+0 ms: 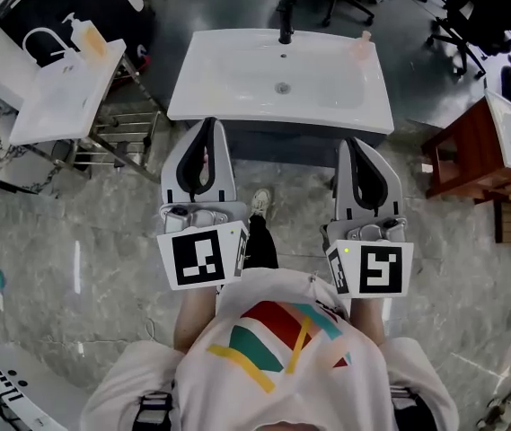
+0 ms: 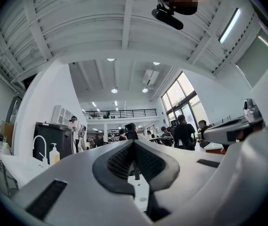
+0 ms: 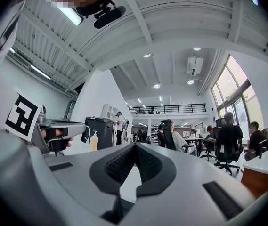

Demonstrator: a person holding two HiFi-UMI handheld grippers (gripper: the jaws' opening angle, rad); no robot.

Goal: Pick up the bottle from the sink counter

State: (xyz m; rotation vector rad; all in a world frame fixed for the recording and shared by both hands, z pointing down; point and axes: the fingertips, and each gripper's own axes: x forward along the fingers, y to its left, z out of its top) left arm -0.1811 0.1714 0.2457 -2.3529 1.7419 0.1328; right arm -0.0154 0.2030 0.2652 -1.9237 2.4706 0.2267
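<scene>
Head view: I stand facing the white rectangular ceramic sink counter (image 1: 237, 106), with its black faucet (image 1: 285, 34) at the far edge. The small pale pink translucent bottle (image 1: 360, 45) stands upright on the far right corner of that counter, beside the basin and well apart from both tools. My left gripper (image 1: 207, 126) and right gripper (image 1: 355, 144) are side by side short of the near rim, pointing toward the sink; both have their jaws drawn together and carry nothing. A second white sink stand (image 1: 57, 97) off to the left bears an orange pump bottle (image 1: 89, 36); I take that as not my target. Left gripper view: the left gripper (image 2: 134, 144) has its dark pads meeting at the tips, with nothing between them; the pink bottle does not show here, only the pump bottle (image 2: 54, 153) far to the left. Right gripper view: the right gripper (image 3: 134, 146) reads the same, closed and empty, and the pink bottle is hidden below the tool's body. Judgement: this is the approach, with the grasp not yet begun. The right gripper sits nearer the bottle's side, so next I should part its jaws, reach across the basin's right edge, straddle the bottle and close gently; it looks light and may tip.
</scene>
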